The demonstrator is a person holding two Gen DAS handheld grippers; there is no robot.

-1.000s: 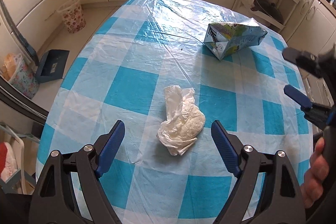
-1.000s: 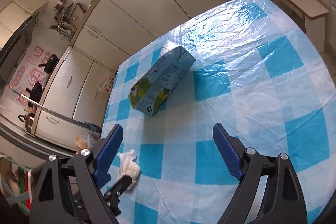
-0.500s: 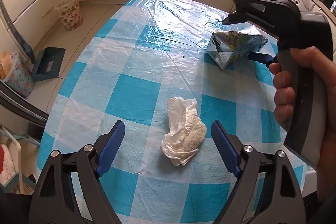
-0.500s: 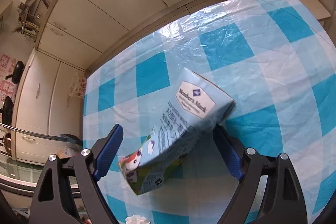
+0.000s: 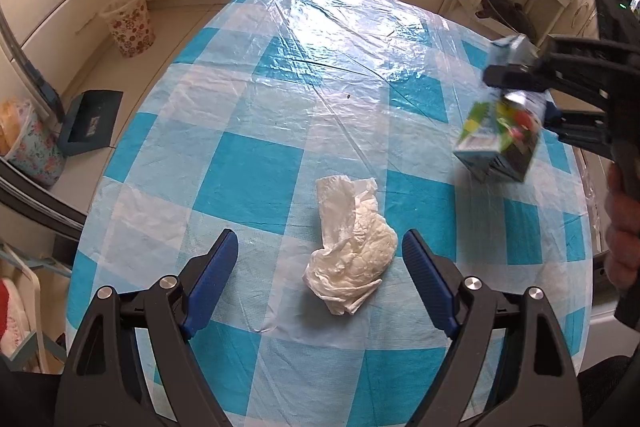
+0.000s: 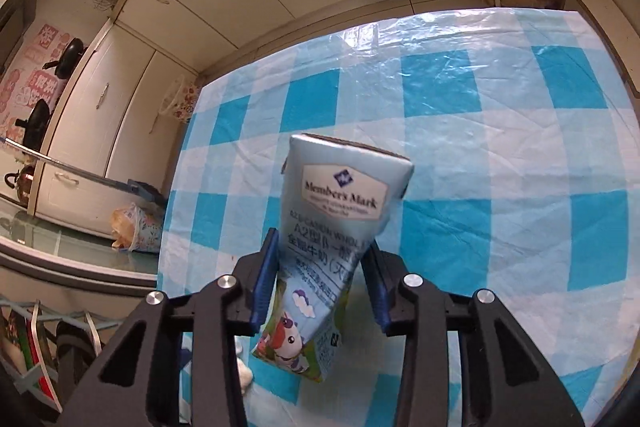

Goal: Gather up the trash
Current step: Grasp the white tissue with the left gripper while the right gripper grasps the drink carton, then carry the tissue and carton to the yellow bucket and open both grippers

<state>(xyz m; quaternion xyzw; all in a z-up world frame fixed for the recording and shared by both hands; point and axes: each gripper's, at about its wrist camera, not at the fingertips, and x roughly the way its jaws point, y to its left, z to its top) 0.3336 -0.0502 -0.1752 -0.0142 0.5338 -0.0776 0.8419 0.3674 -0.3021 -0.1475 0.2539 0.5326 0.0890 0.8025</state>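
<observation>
A crumpled white tissue (image 5: 351,255) lies on the blue-and-white checked tablecloth (image 5: 248,183), just ahead of and between the fingers of my open left gripper (image 5: 320,267). My right gripper (image 6: 320,275) is shut on a crushed light-blue milk carton (image 6: 340,223) and holds it lifted above the table. In the left wrist view the carton (image 5: 500,131) hangs in the right gripper (image 5: 520,95) at the table's right side. A bit of the tissue (image 6: 244,375) shows low in the right wrist view.
A floral waste basket (image 5: 130,23) stands on the floor beyond the table's far left, also in the right wrist view (image 6: 178,99). A dark dustpan (image 5: 90,121) and a floral bag (image 5: 32,151) lie on the floor left. Cabinets line the walls.
My right gripper closed on the milk carton and lifted it off the table, to the right. My left gripper stayed open near the tissue.
</observation>
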